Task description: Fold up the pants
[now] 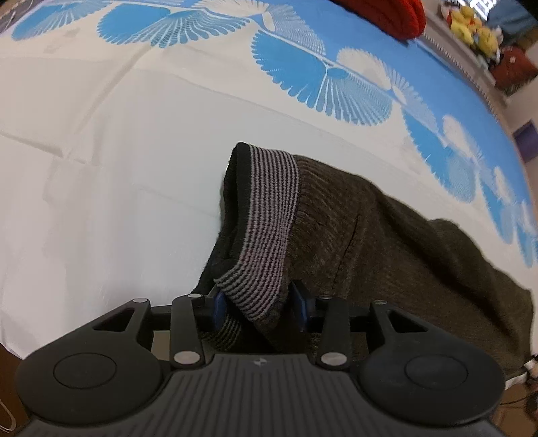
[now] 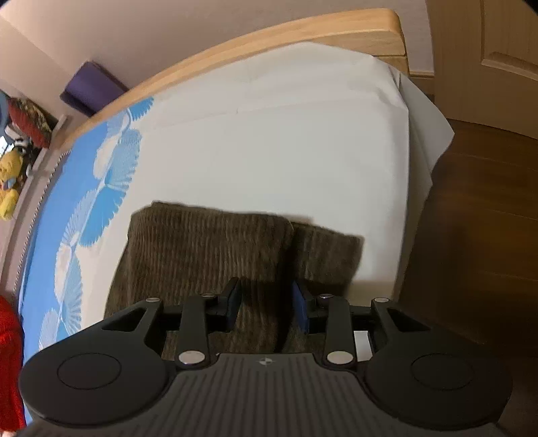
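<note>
Dark brown ribbed pants [image 1: 386, 242] lie on a bed sheet [image 1: 117, 151] that is white with blue fan prints. Their grey-and-black striped waistband [image 1: 269, 218] is turned up and runs back between the blue pads of my left gripper [image 1: 259, 304], whose jaws stand apart with a small gap to the cloth on the right side. In the right wrist view the pants [image 2: 208, 245] lie flat, with two leg ends side by side at their far edge. My right gripper [image 2: 266, 304] hovers open just over the near part of the legs, its pads not pinching the fabric.
The sheet [image 2: 285, 141] ends at a wooden bed frame [image 2: 269, 37], and a brown wooden floor [image 2: 477, 218] lies past the right edge. A red fabric item [image 1: 386, 13] sits at the far side of the bed. Yellow plush toys [image 1: 470, 27] stand on a ledge beyond.
</note>
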Demonstrator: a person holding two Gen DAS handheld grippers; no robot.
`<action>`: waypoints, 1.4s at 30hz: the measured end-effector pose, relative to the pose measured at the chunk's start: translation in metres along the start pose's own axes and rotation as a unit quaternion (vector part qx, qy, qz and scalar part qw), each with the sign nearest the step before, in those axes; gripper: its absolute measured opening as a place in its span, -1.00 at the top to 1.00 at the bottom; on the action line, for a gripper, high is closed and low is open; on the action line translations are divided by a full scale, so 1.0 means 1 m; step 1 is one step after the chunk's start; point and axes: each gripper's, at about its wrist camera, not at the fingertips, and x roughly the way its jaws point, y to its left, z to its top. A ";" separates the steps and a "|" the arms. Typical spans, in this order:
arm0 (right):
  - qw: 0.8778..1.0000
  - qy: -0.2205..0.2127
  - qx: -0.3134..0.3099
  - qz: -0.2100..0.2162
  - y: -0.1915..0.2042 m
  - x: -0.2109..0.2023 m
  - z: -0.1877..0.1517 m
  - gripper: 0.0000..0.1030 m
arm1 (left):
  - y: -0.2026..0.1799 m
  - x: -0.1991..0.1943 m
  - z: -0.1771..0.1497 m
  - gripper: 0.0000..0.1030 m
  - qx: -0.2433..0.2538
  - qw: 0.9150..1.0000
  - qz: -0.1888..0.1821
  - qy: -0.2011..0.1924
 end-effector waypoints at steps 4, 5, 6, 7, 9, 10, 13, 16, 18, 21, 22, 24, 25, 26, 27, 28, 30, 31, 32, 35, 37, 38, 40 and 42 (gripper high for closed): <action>0.999 -0.017 -0.035 -0.001 0.015 0.000 0.001 0.85 | -0.007 0.001 0.004 0.43 0.014 1.000 0.021 -0.012; 0.999 -0.025 -0.044 0.006 0.021 -0.005 0.001 0.86 | -0.008 -0.003 0.006 0.50 0.015 0.999 0.018 -0.026; 0.998 -0.037 -0.050 0.020 0.027 -0.012 0.002 0.87 | -0.008 -0.010 0.007 0.55 0.016 0.999 0.013 -0.047; 0.996 -0.056 -0.055 0.047 0.036 -0.024 0.003 0.88 | -0.010 -0.020 0.009 0.56 0.018 0.997 0.006 -0.077; 0.986 -0.106 -0.050 0.117 0.046 -0.054 0.004 0.89 | -0.011 -0.041 0.010 0.58 0.013 0.991 -0.015 -0.131; 0.978 -0.134 -0.055 0.148 0.051 -0.071 0.004 0.89 | -0.012 -0.048 0.008 0.58 0.016 0.988 -0.016 -0.150; 0.979 -0.159 -0.055 0.114 0.047 -0.087 0.002 0.89 | -0.004 -0.047 0.003 0.58 0.021 0.992 0.003 -0.126; 0.997 -0.063 -0.034 -0.031 0.017 -0.054 0.002 0.89 | 0.007 -0.023 -0.008 0.57 0.027 0.999 0.016 -0.031; 0.998 0.007 -0.006 -0.059 -0.007 -0.031 0.001 0.88 | 0.007 -0.020 -0.012 0.56 0.053 0.998 0.025 -0.016; 0.998 0.021 -0.016 -0.058 -0.015 -0.027 0.003 0.88 | 0.007 -0.021 -0.015 0.54 0.062 0.998 0.023 -0.008; 0.998 0.019 -0.032 -0.057 -0.011 -0.028 0.002 0.87 | 0.008 -0.022 -0.014 0.53 0.061 0.998 0.021 -0.006; 0.996 0.016 -0.060 -0.068 -0.006 -0.029 0.000 0.84 | 0.007 -0.023 -0.011 0.35 0.062 0.998 0.030 -0.006; 0.996 0.014 -0.060 -0.071 -0.006 -0.030 -0.001 0.78 | 0.007 -0.025 -0.010 0.30 0.060 0.997 0.039 -0.013; 0.996 0.016 -0.053 -0.073 -0.007 -0.031 0.000 0.71 | 0.007 -0.028 -0.010 0.13 0.058 0.997 0.044 -0.027; 0.996 0.016 -0.045 -0.075 -0.008 -0.032 0.001 0.51 | 0.007 -0.036 -0.009 0.00 0.057 0.995 0.056 -0.056; 0.996 0.016 -0.037 -0.074 -0.010 -0.032 0.001 0.27 | 0.005 -0.044 -0.009 -0.02 0.058 0.992 0.073 -0.081; 0.996 0.014 -0.029 -0.079 -0.015 -0.033 0.002 0.10 | 0.002 -0.058 -0.009 -0.04 0.059 0.983 0.108 -0.134; 0.996 0.015 -0.028 -0.079 -0.018 -0.032 0.000 0.10 | -0.001 -0.065 -0.010 -0.04 0.064 0.979 0.107 -0.160; 0.997 0.017 -0.024 -0.076 -0.020 -0.031 0.000 0.10 | -0.007 -0.070 -0.012 -0.01 0.073 0.977 0.094 -0.179; 0.998 0.037 -0.013 -0.053 -0.024 -0.023 -0.001 0.10 | -0.028 -0.068 -0.013 -0.01 0.109 0.978 0.034 -0.175; 0.998 0.044 -0.004 -0.044 -0.025 -0.019 -0.002 0.10 | -0.048 -0.057 -0.018 0.01 0.154 0.976 0.012 -0.152; 0.998 0.044 -0.002 -0.042 -0.025 -0.018 -0.002 0.10 | -0.059 -0.048 -0.022 0.02 0.184 0.974 0.014 -0.132; 0.998 0.038 -0.009 -0.044 -0.022 -0.016 -0.002 0.07 | -0.074 -0.021 -0.030 0.03 0.227 0.971 0.031 -0.069; 0.998 0.031 -0.024 -0.048 -0.017 -0.016 -0.003 0.19 | -0.079 0.017 -0.040 0.05 0.244 0.966 0.082 0.023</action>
